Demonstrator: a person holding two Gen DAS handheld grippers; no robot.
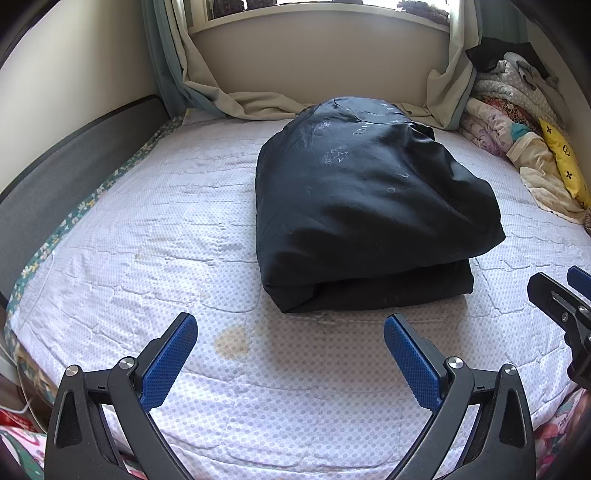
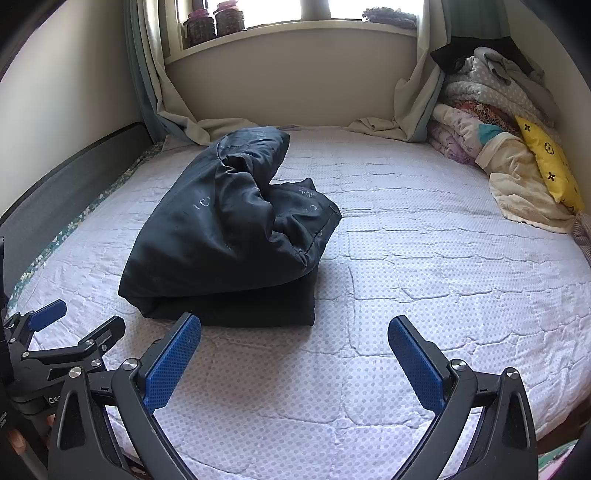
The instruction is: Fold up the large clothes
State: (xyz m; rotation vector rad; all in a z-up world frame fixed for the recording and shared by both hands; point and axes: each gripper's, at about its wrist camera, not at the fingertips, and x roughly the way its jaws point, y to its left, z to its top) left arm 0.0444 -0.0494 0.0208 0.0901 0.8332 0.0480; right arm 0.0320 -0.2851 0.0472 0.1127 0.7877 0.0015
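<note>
A dark navy padded garment (image 1: 369,206) lies folded into a thick bundle on the white quilted mattress (image 1: 147,240); faint pale print shows on its top. In the right wrist view the same garment (image 2: 229,229) sits left of centre, its upper layer puffed over a flatter lower layer. My left gripper (image 1: 291,356) is open, hovering over the mattress just in front of the bundle, touching nothing. My right gripper (image 2: 294,360) is open too, nothing between its blue pads, near the bundle's front right corner. Each gripper shows at the edge of the other's view.
A heap of folded bedding and a yellow pillow (image 2: 546,162) fills the far right corner. Curtains (image 2: 173,122) drape onto the mattress at the back under a window sill with jars (image 2: 214,22). A dark padded headboard (image 1: 66,166) runs along the left. A yellowish stain (image 1: 231,341) marks the mattress.
</note>
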